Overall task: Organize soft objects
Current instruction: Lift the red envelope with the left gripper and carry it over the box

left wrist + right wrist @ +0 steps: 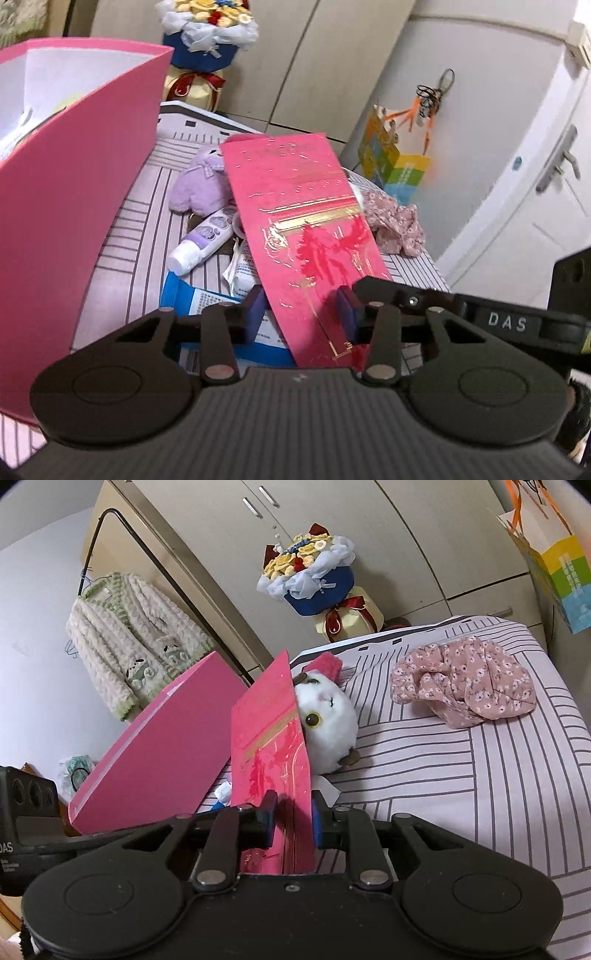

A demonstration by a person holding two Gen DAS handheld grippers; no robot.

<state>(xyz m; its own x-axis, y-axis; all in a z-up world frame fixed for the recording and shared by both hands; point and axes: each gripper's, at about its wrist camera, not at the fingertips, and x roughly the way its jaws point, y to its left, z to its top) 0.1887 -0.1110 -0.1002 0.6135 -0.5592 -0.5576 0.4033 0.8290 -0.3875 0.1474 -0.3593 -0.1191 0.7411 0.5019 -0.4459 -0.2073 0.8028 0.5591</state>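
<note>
red flat paper envelope with gold print [306, 236] is hanging over the striped bed [480, 775], between both tools: right tool [293, 818] nearly closed and pinching it, left tool [301, 308] narrowly open around its edge. keep the grip firm while lifting. white round plush toy [328, 720] is lying just beside the envelope; pink cardboard box [74, 206], contents unclear, is standing near it.

On the bed [480, 775], the plush toy [328, 720] lies behind the envelope [273, 746], with the box [159, 753] to its left. The crumpled cloth [465, 679] lies right of the plush, near the bed's far right corner. The tube [203, 243] lies before the bunny plush [201, 184], between box and envelope.
</note>
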